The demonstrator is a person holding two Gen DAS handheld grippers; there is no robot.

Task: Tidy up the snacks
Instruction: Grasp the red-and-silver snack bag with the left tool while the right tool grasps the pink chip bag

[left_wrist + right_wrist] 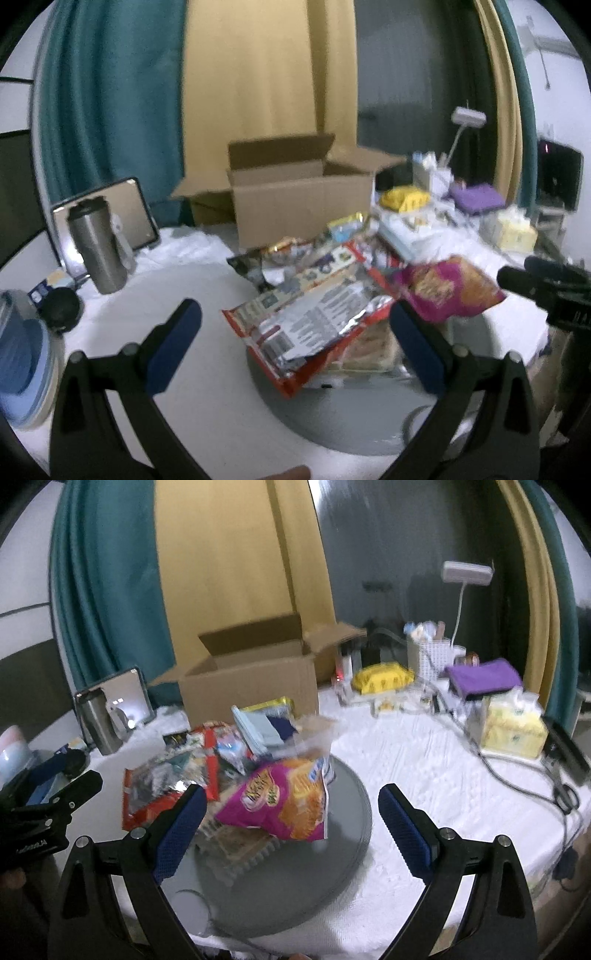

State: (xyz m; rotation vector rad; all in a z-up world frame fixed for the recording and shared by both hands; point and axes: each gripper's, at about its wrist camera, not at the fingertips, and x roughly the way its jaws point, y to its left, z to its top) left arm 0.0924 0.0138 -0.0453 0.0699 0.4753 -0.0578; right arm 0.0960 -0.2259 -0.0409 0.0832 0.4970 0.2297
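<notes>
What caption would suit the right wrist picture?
Open right claw facing a pink snack bag atop a snack pile, cardboard box behind.

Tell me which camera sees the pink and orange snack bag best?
The right wrist view. There the pink and orange snack bag lies near the middle, between the open fingers, with its whole front showing. The left wrist view catches the same bag off to the right, blurrier, with one corner behind a finger pad.

Both grippers, left gripper point(295, 325) and right gripper point(291, 808), have black arms, silver screws and blue-padded jaws.
</notes>
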